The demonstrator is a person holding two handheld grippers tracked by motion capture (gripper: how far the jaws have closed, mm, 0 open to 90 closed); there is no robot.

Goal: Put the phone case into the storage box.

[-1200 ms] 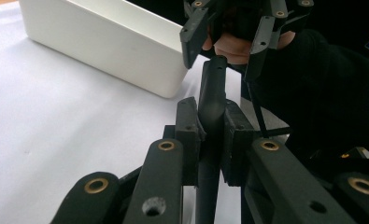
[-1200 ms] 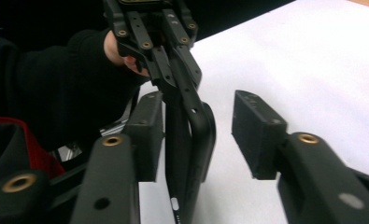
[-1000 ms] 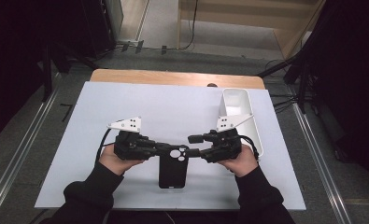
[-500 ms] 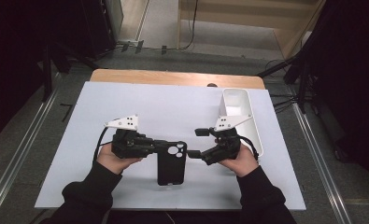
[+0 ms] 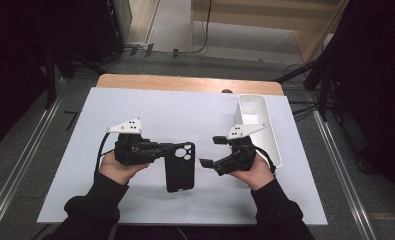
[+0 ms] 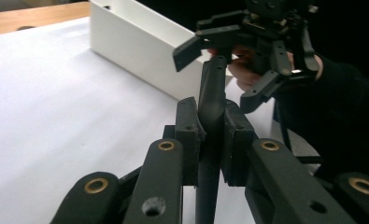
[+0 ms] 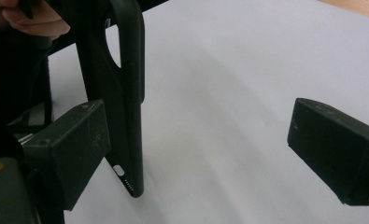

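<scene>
High view: we have the phone case (image 5: 180, 167) clamped in our left gripper (image 5: 161, 150) near the table's (image 5: 195, 112) front edge, our right gripper (image 5: 209, 151) gaping apart, and the white bin (image 5: 257, 125) likely awaits.

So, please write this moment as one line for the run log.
left gripper: shut on phone case | right gripper: open, apart from case | white bin: right side | case lifted? cannot tell
</scene>
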